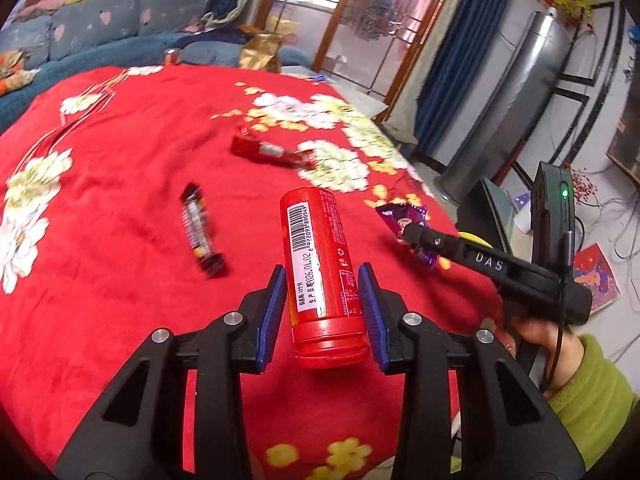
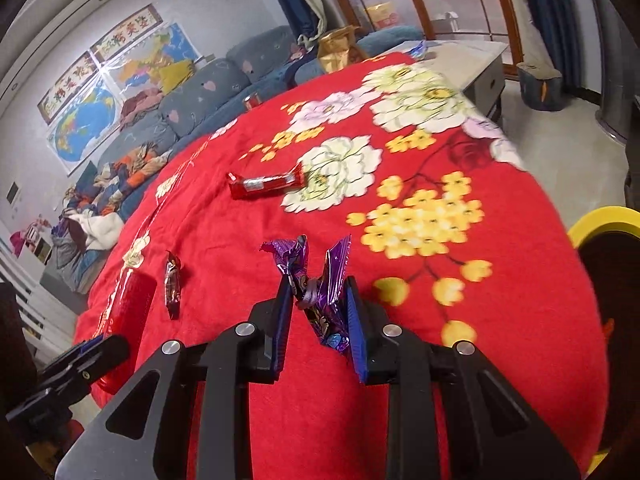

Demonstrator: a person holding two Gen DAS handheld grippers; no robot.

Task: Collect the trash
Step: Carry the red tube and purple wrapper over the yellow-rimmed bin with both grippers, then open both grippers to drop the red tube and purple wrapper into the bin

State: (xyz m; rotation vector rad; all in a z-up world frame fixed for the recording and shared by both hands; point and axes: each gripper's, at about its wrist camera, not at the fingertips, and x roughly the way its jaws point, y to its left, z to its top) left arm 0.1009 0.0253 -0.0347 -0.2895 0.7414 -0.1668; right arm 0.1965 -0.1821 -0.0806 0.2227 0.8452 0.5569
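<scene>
Over the red floral cloth [image 1: 120, 152], both grippers carry trash. Left gripper [image 1: 323, 280] has its blue pads pressed on either side of a red tube [image 1: 320, 264], near its capped end; the tube juts forward, barcode label up, lifted clear of the cloth. Right gripper [image 2: 318, 296] pinches a crumpled purple wrapper [image 2: 324, 280], jaws narrow, foil flaring above the pads. From the left view that wrapper [image 1: 404, 220] hangs at the right gripper's tip, just to the right of the tube, a hand [image 1: 536, 332] in a green sleeve [image 1: 592, 392] behind it.

On the cloth, two pieces lie untouched: a dark wrapper [image 1: 200, 232] left of the tube, and a long red wrapper [image 1: 272, 152] farther back by the white flowers. The right view shows the same pair, dark wrapper [image 2: 173, 284] near, red wrapper [image 2: 266, 184] beyond. A yellow rim [image 2: 604, 220] peeks in at the right edge past the cloth. A blue sofa [image 1: 100, 28] sits behind.
</scene>
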